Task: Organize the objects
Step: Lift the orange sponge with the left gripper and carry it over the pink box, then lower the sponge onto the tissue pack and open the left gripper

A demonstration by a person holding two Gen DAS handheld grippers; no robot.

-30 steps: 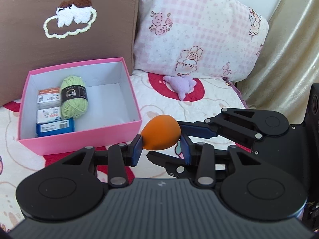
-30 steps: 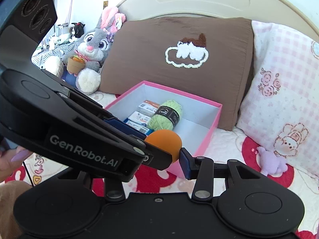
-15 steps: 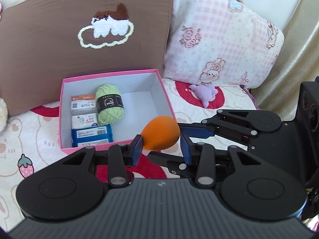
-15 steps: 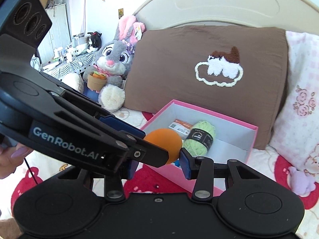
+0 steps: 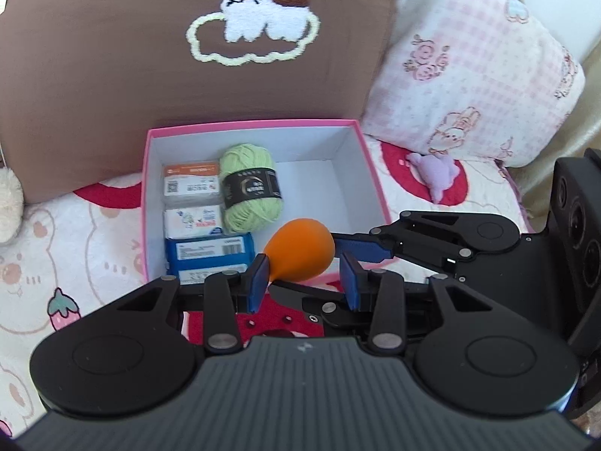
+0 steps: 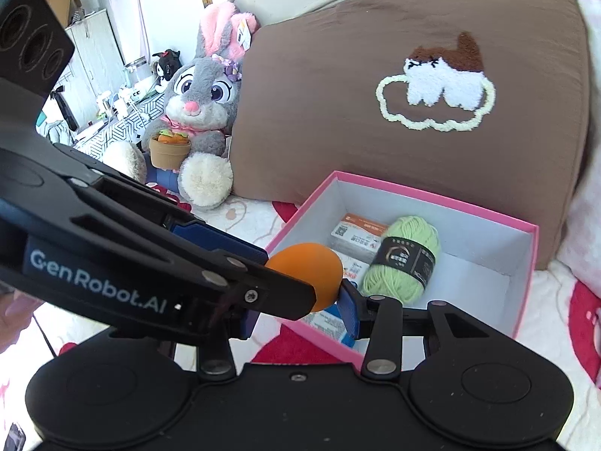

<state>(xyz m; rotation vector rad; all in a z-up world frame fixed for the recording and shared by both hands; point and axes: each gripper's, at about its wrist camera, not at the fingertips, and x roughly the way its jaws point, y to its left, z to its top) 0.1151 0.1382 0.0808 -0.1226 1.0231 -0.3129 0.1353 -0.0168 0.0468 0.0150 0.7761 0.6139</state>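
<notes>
Left gripper [image 5: 304, 276]: you had its blue pads clamped on the narrow end of the orange makeup sponge [image 5: 300, 250], at the 6 o'clock edge of the box as its own camera saw it.
Right gripper [image 5: 340, 246]: it came in from 3 o'clock in the left wrist view and its pad pressed the sponge's rounded end; in its own view the far pad sat against the sponge's right side while your left gripper's arm hid the near pad, so both tools gripped the same sponge.
Orange makeup sponge: teardrop-shaped, held in the air over the front rim of the box, touching neither the box floor nor the bedding.
Pink box [image 5: 370, 173]: open, white inside, resting on the bedspread just in front of the brown pillow [image 5: 112, 67].
Box contents: a green yarn skein [image 5: 249, 188] with a black band lay at the middle; three small packets were stacked along the 9 o'clock wall, an orange-topped one [image 5: 191, 182] at the back, a white one [image 5: 193, 221] in the middle and a blue one [image 5: 208, 255] nearest you. The 3 o'clock half was bare.
Purple plush toy [image 5: 435, 173]: on the bedspread at 3 o'clock of the box, below the pink checked pillow [image 5: 469, 75].
Rabbit plush [image 6: 203, 112]: at 10 o'clock in the right wrist view, beside the brown pillow.
</notes>
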